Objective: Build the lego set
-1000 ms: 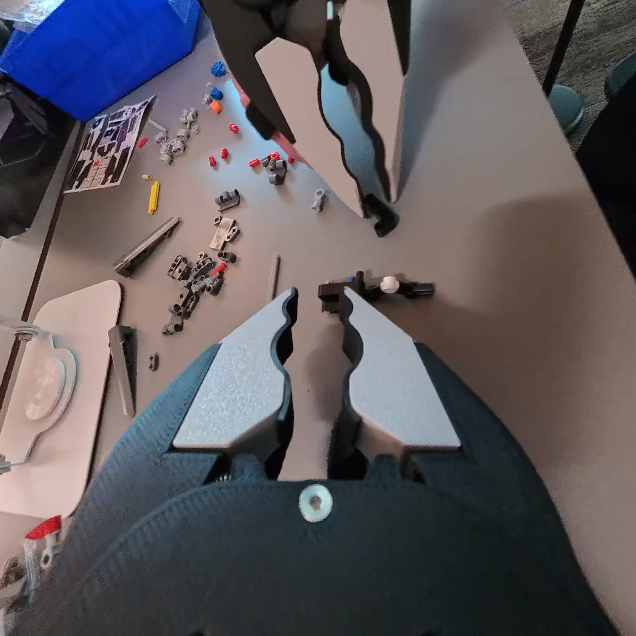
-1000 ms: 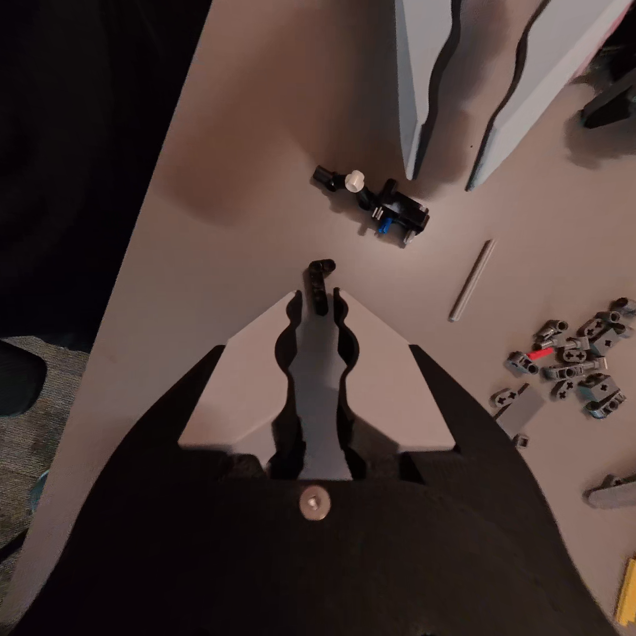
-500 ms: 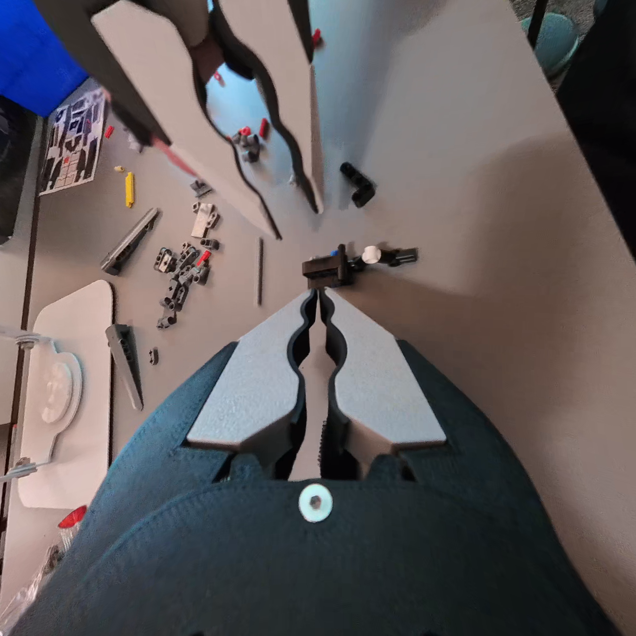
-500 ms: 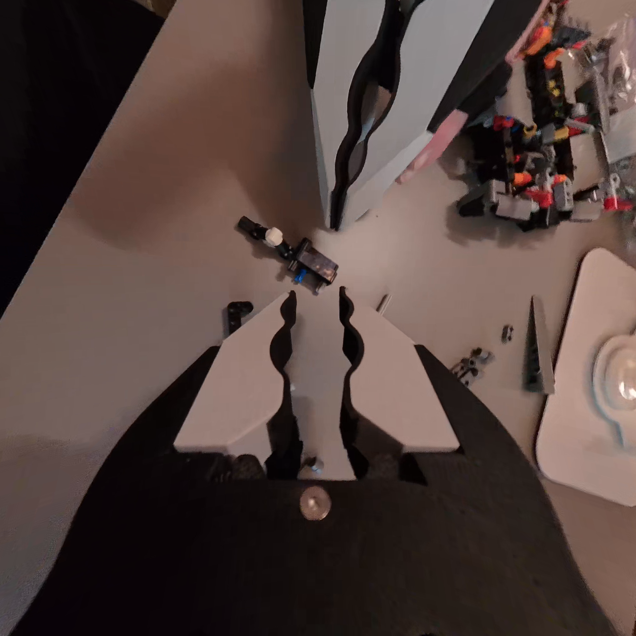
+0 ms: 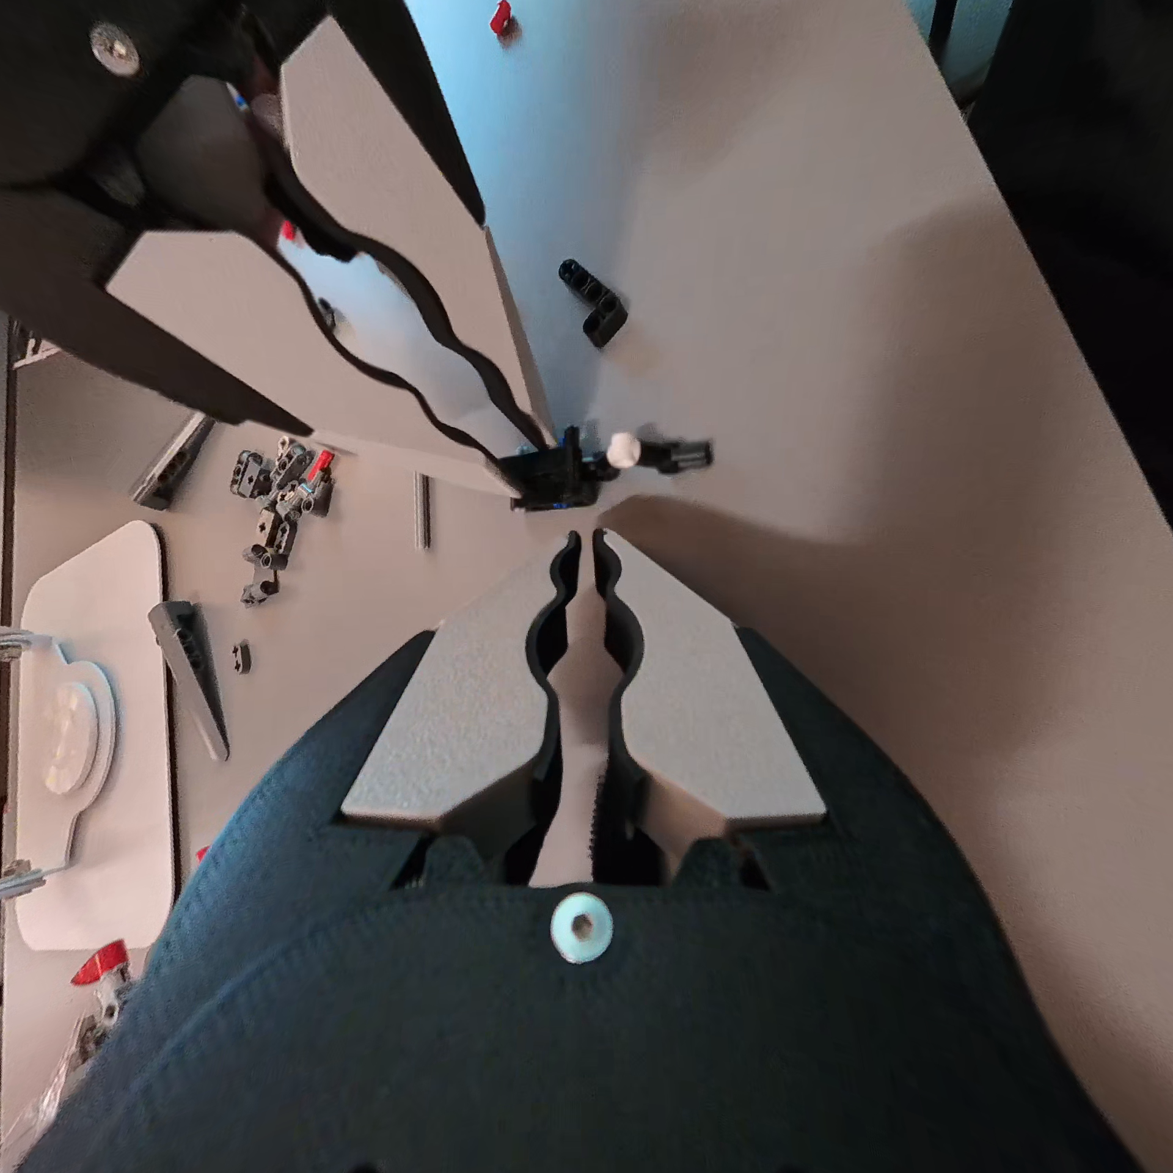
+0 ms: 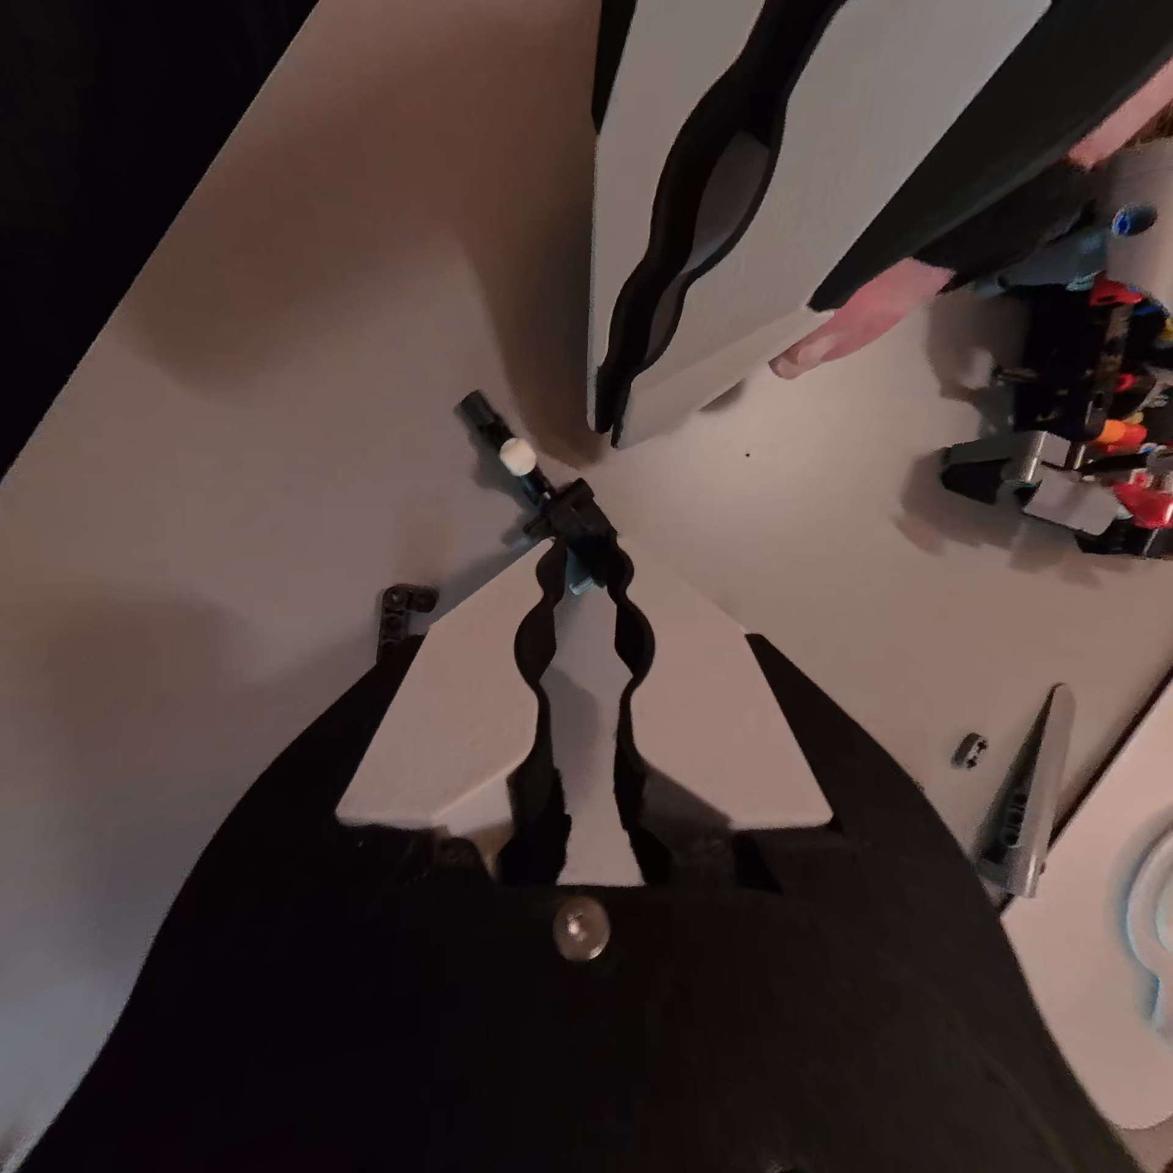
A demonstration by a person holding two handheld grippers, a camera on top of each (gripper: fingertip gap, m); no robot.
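A small black brick assembly (image 5: 558, 473) with a white ball (image 5: 623, 449) on its rod lies on the grey table (image 5: 793, 317). My right gripper (image 6: 584, 558) is shut on the assembly's black block (image 6: 571, 514). The left wrist view shows its tips (image 5: 517, 463) clamped on that block. My left gripper (image 5: 584, 539) is shut with nothing between its pads, its tips just short of the assembly. It also shows in the right wrist view (image 6: 606, 431). A black L-shaped beam (image 5: 593, 303) lies loose on the table beside my right gripper (image 6: 400, 609).
A heap of grey connectors (image 5: 279, 501), a grey axle (image 5: 422, 508) and a grey wedge panel (image 5: 190, 673) lie to the left. A white board (image 5: 89, 730) lies at the far left. A part-built coloured model (image 6: 1079, 457) stands beyond. The table edge (image 5: 1047, 317) runs close by.
My right gripper left the black L-shaped beam on the table, moved to the assembly and closed on its block. My left gripper closed on air and stays by the assembly.
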